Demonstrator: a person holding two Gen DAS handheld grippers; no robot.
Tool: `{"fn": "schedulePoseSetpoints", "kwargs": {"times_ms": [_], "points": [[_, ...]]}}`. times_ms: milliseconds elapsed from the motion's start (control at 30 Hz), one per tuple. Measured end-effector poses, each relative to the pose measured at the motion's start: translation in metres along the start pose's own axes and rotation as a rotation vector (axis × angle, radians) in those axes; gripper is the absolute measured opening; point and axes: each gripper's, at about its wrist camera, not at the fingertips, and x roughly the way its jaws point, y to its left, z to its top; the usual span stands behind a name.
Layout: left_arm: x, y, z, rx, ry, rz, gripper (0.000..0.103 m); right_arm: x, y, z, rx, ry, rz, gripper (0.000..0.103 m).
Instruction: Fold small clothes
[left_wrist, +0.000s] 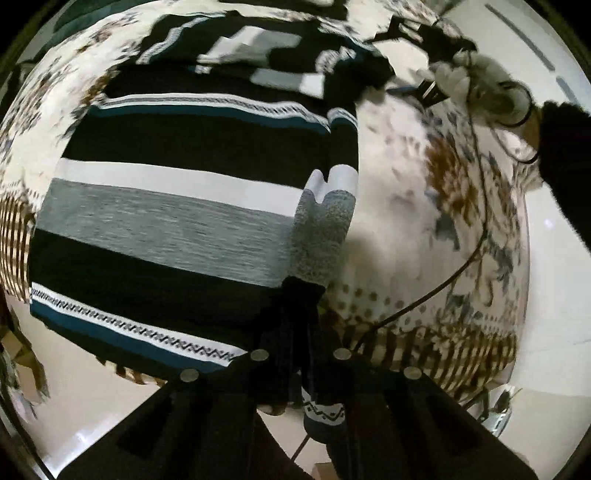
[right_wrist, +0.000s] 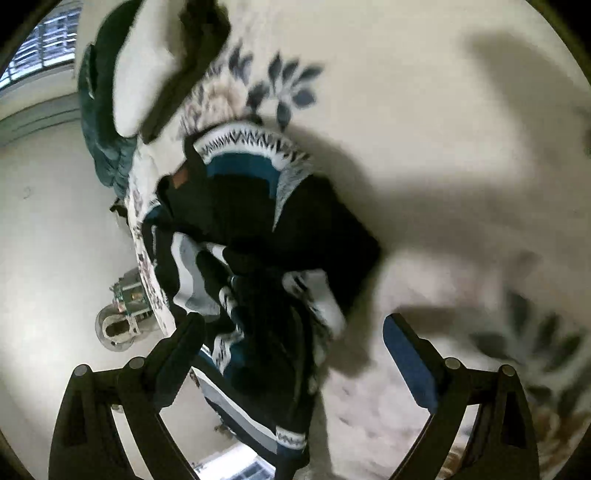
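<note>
the striped sweater lies spread on a floral-covered bed, with one edge folded over along its right side. the left tongs are closed on a dark fold of the sweater at its near edge. the right tongs are wide open above a bunched part of the same sweater, nothing gripped. the step in hand is judged to be an early side fold. next, a grip by the right tongs on the bunched sleeve seems called for, so that the edge can be carried across evenly.
</note>
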Motion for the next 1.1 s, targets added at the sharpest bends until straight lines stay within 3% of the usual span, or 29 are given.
{"fn": "schedulePoseSetpoints", "kwargs": {"times_ms": [67, 100, 133, 333, 567, 667, 800, 1000, 1067, 1100], "points": [[-0.011, 0.014, 0.001, -0.024, -0.016, -0.012, 0.003, 0.014, 0.015, 0.001, -0.015, 0.019, -0.014, 0.079], [-0.017, 0.021, 0.001, -0.035, -0.023, -0.021, 0.003, 0.018, 0.022, -0.001, -0.031, 0.018, -0.045, 0.042], [-0.023, 0.028, 0.002, -0.05, -0.035, -0.028, 0.003, 0.021, 0.031, -0.002, -0.044, 0.015, -0.102, 0.022], [-0.053, 0.081, 0.006, -0.157, -0.097, -0.087, 0.003, 0.015, 0.098, -0.01, -0.101, -0.016, -0.213, 0.018], [-0.079, 0.172, 0.012, -0.335, -0.148, -0.18, 0.003, 0.037, 0.231, -0.016, -0.192, -0.03, -0.387, 0.017], [-0.082, 0.217, 0.011, -0.41, -0.158, -0.215, 0.003, 0.076, 0.286, -0.016, -0.21, -0.024, -0.454, 0.017], [-0.074, 0.276, 0.014, -0.464, -0.147, -0.251, 0.003, 0.159, 0.351, -0.014, -0.238, 0.0, -0.554, 0.017], [-0.029, 0.355, 0.02, -0.505, -0.081, -0.277, 0.007, 0.282, 0.394, -0.002, -0.268, 0.033, -0.713, 0.017], [-0.009, 0.378, 0.02, -0.527, -0.023, -0.254, 0.016, 0.303, 0.394, -0.001, -0.27, 0.049, -0.728, 0.025], [-0.003, 0.386, 0.019, -0.537, -0.009, -0.271, 0.018, 0.305, 0.393, -0.002, -0.266, 0.046, -0.708, 0.039]]}}
